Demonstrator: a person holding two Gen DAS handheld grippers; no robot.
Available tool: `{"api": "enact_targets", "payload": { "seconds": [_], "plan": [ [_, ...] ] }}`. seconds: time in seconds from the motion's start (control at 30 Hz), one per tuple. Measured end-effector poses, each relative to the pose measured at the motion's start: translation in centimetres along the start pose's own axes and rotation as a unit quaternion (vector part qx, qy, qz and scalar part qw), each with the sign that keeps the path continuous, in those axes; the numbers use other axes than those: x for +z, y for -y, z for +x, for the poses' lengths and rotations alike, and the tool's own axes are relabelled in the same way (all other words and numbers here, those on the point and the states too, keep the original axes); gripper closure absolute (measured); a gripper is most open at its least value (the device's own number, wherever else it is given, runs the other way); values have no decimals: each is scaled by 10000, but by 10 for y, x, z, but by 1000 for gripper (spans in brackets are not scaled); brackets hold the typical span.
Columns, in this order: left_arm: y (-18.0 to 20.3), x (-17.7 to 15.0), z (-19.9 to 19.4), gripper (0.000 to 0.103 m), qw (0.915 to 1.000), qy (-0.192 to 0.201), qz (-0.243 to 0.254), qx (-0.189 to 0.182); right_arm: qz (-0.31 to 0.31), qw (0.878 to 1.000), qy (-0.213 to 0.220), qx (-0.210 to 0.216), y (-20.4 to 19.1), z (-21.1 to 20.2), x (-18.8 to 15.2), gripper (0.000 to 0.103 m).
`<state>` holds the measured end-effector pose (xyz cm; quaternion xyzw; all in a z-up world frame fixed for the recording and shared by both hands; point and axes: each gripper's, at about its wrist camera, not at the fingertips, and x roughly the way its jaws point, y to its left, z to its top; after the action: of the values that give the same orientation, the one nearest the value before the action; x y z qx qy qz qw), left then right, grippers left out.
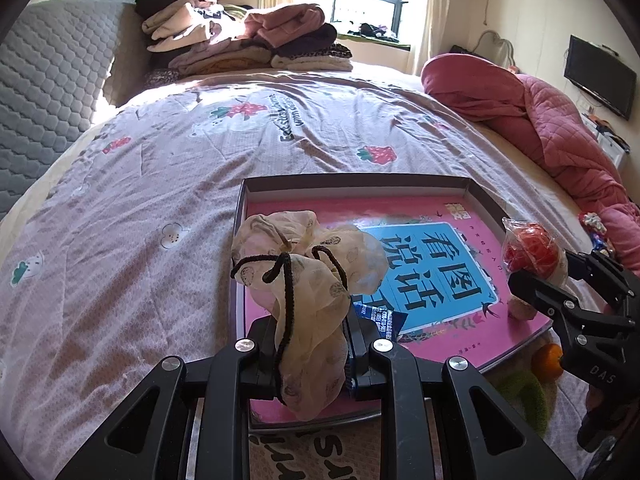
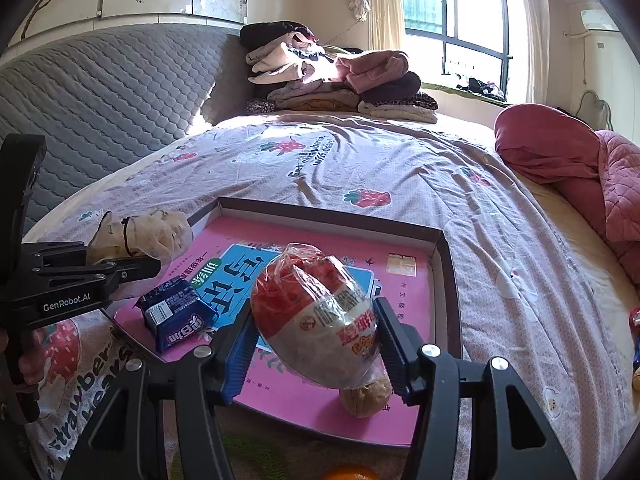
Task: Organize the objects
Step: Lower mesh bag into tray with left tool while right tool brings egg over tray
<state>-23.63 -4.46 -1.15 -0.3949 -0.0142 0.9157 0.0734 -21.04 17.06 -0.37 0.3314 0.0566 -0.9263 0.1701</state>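
Observation:
A shallow dark box (image 1: 360, 181) with a pink book inside lies on the bed; it also shows in the right wrist view (image 2: 440, 256). My left gripper (image 1: 312, 344) is shut on a cream sheer scrunchie (image 1: 308, 276) with a black hair tie, held above the box's left side. My right gripper (image 2: 316, 340) is shut on a red-and-white plastic-wrapped snack (image 2: 320, 308), held above the box's near right side. A blue snack packet (image 2: 176, 316) lies on the book. A walnut (image 2: 366, 398) sits on the book under the snack.
An orange (image 1: 547, 362) and a green object (image 1: 524, 394) lie on the bedspread in front of the box. A pink quilt (image 1: 560, 128) is bunched at the right. Folded clothes (image 1: 240, 40) are stacked at the far end by the grey headboard (image 2: 100, 96).

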Motion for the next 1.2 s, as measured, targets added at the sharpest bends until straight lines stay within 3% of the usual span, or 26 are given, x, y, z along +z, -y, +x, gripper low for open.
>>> {"api": "enact_targets", "payload": {
  "seconds": [0.73, 0.9, 1.2],
  "plan": [
    [14, -12, 13, 78, 9994, -229, 231, -95, -461, 9984, -310, -100, -18, 21, -12, 47],
    [15, -13, 12, 77, 9993, -236, 279, -85, -652, 9960, -597, -112, -26, 32, -17, 46],
    [17, -13, 12, 69, 9991, -266, 277, -186, -453, 9968, -655, -23, -22, 33, -19, 46]
  ]
}}
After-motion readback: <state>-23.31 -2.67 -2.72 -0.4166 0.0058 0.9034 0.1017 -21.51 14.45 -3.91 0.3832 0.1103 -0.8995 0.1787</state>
